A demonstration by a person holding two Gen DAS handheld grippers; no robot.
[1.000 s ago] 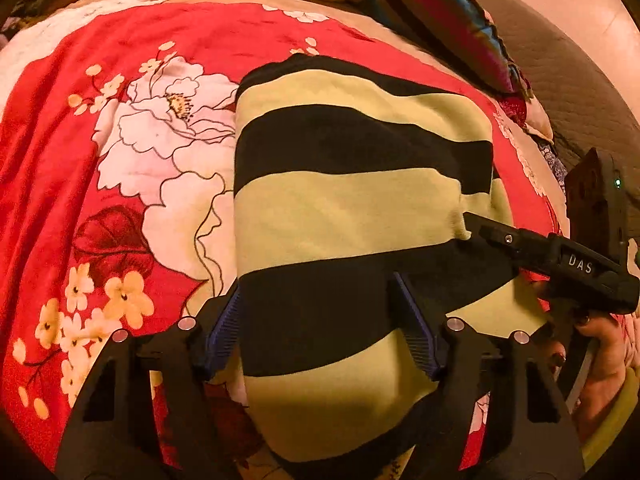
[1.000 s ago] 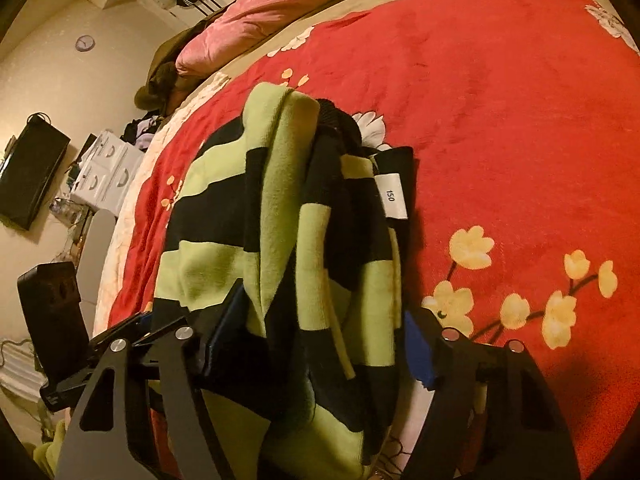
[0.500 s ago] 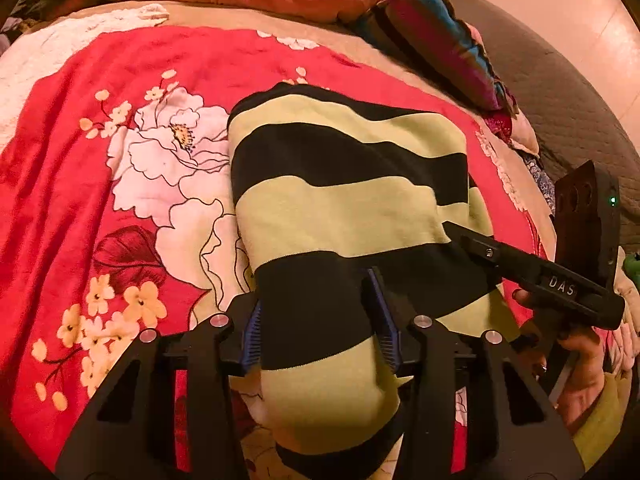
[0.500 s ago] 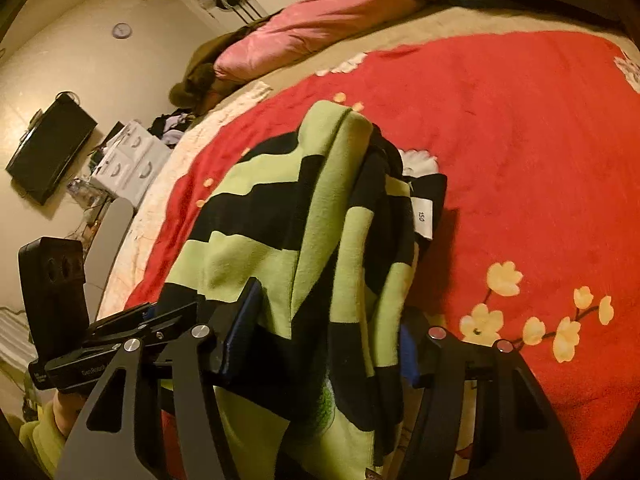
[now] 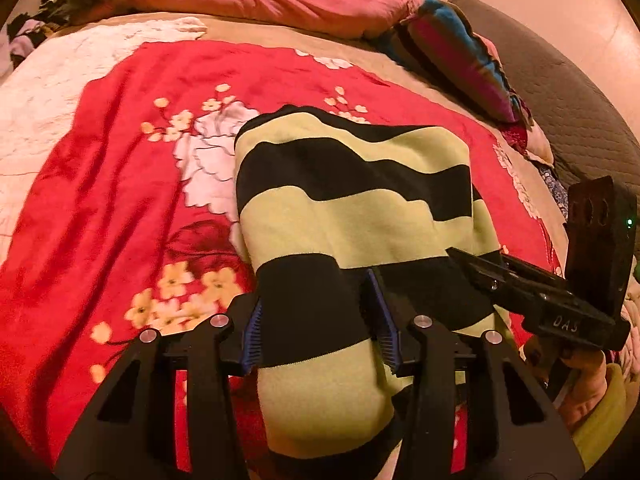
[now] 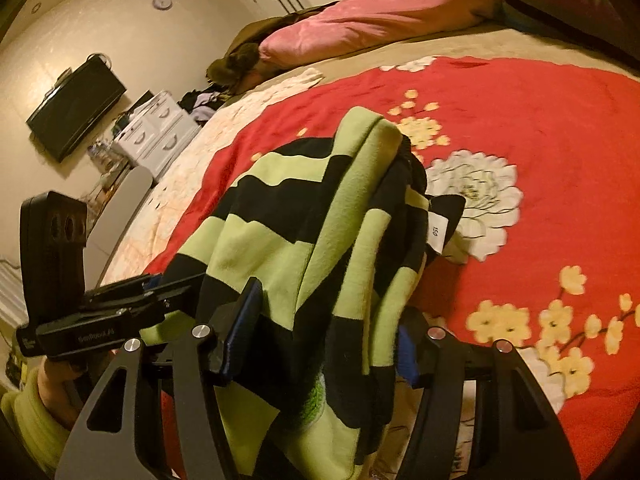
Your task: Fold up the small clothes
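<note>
Covering the whole bed ahead of both tools, a red floral blanket (image 5: 120, 184) serves as the work surface. On it, a green-and-black striped garment (image 5: 352, 208) is draped forward from the tools, its near end gathered and raised between the fingers of each. The left gripper (image 5: 316, 332) is seen clenched on a thick bunch of the near hem, blue pads pressed into the cloth from both sides. The right gripper (image 6: 320, 332) is likewise closed around a bundle of several stacked layers, with a white size label (image 6: 436, 232) exposed just ahead and to its right. A fold appears to be in progress. Slippage is judged the main risk: because many loose layers are bunched in the right tool, an inner layer could be pulled free and the stack skewed. Uneven travel of the two tools could also leave the stripes misaligned.
</note>
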